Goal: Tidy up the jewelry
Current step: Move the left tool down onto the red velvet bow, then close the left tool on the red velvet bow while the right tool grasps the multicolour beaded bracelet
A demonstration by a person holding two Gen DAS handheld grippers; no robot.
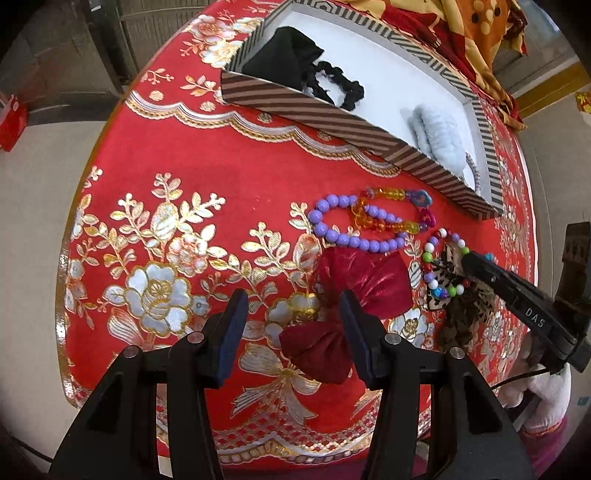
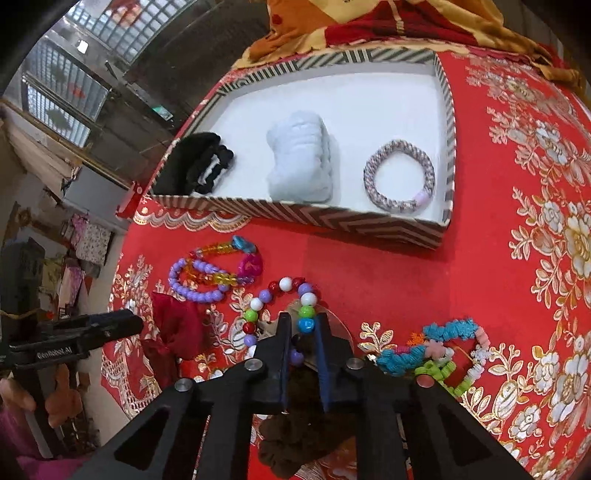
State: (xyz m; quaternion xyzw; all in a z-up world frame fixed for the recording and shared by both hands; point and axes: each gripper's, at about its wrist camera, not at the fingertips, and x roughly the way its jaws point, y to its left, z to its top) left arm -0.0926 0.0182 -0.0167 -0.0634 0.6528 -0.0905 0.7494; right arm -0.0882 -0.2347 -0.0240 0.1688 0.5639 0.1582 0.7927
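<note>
My left gripper [image 1: 293, 314] is open over a red velvet scrunchie [image 1: 347, 295], its right finger on top of it. My right gripper [image 2: 302, 332] is closed around one side of a multicolour bead bracelet [image 2: 275, 295], which lies on a leopard-print scrunchie [image 1: 448, 273]; it also shows in the left wrist view [image 1: 465, 258]. A purple bead bracelet [image 1: 332, 229] and an orange-yellow bead bracelet [image 1: 384, 214] lie overlapping near the striped box [image 2: 332, 218]. The box holds black scrunchies [image 2: 207, 166], a pale blue scrunchie [image 2: 299, 158] and a braided bracelet [image 2: 399, 177].
A yarn-and-pipe-cleaner bracelet [image 2: 443, 350] lies right of my right gripper. A dark brown scrunchie [image 2: 291, 435] sits under it. The round table wears a red floral cloth [image 1: 166, 258]. Folded orange fabric [image 2: 369, 26] lies behind the box.
</note>
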